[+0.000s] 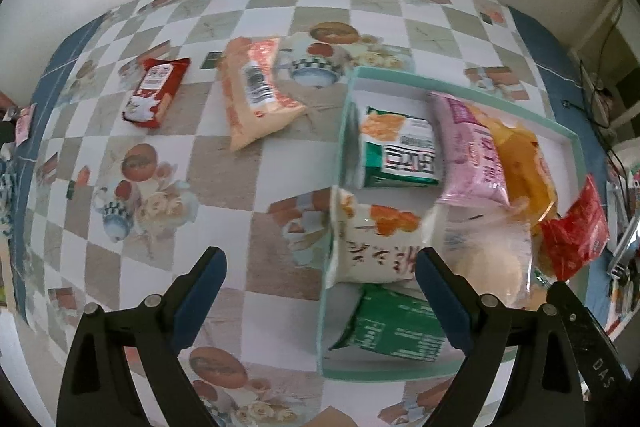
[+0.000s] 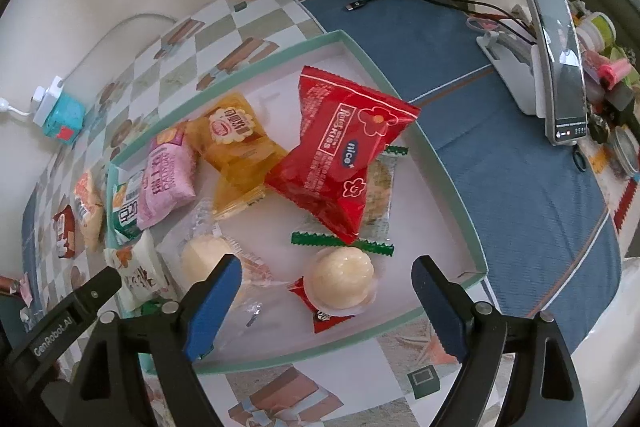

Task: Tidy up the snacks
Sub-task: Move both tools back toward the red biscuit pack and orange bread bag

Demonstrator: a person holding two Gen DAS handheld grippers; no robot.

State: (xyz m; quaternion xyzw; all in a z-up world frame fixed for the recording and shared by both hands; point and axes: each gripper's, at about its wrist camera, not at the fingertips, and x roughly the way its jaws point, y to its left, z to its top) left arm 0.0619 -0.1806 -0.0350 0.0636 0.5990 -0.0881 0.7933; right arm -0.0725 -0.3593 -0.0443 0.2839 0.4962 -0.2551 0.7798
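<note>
- Snacks crowd a teal-rimmed box [image 2: 452, 163] on the checked tablecloth [image 1: 224, 163], among them a red packet [image 2: 340, 151], a pink packet [image 2: 166, 179] and a yellow packet [image 2: 236, 143].
- We see our left gripper [image 1: 320, 291] spread wide over the box's near corner, gripping nothing.
- We see our right gripper [image 2: 326, 291] equally wide above a round pale cake [image 2: 342, 277], its pads clear of it.
- 2 packets lie outside: a dark red packet [image 1: 154, 93] and an orange packet [image 1: 256, 91].

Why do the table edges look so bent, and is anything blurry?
Fisheye lenses bow both views: the checked tablecloth curves in the left wrist view, the teal tray in the right. Snacks stay fairly sharp mid-frame, softer near the edges; the red packet shows mild glare.
</note>
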